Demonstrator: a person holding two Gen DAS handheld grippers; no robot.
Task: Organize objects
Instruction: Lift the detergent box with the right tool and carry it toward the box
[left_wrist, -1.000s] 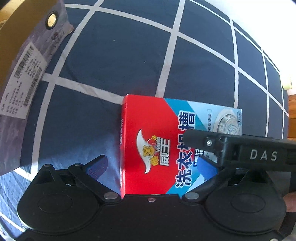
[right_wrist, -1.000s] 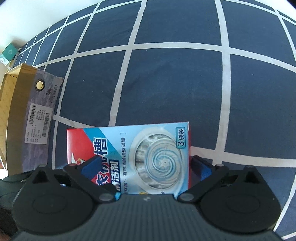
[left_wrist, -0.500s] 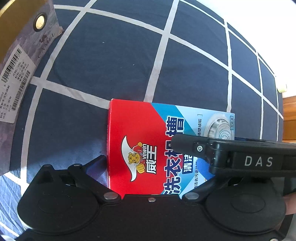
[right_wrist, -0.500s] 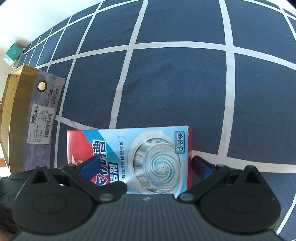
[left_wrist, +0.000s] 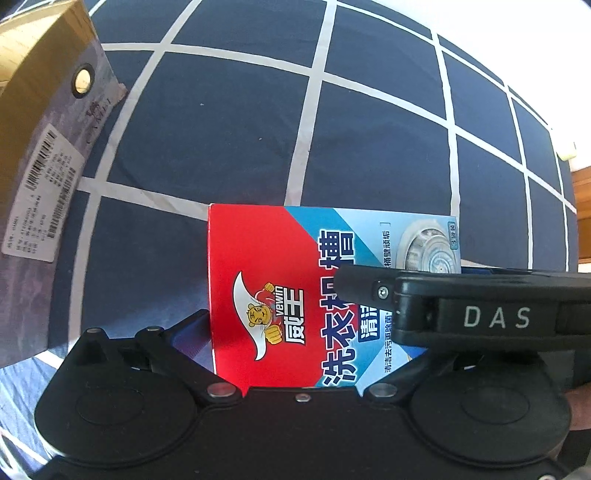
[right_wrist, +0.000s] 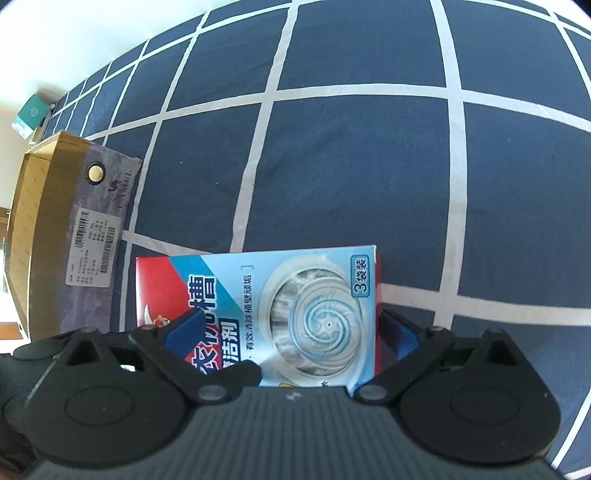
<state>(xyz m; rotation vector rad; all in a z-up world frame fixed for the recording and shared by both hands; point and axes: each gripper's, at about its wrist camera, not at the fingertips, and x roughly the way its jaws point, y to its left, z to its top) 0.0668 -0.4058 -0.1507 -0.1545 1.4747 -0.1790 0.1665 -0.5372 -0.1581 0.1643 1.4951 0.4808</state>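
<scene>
A red and blue washing-machine cleaner box lies on the navy checked cloth. It also shows in the right wrist view. My left gripper has one finger against the box's left edge; its other finger is hidden under my right gripper's black body, which crosses the box. My right gripper has its left finger lying on top of the box and its right finger against the box's right edge. Whether either one clamps the box is unclear.
An open cardboard box with a purple-grey flap and a barcode label stands at the left. It also shows in the left wrist view. A small teal box lies beyond the cloth's far left corner.
Both grippers and the cleaner box have shifted slightly; the cardboard box now shows more in the left wrist view. The fingers' positions on the box look the same.
</scene>
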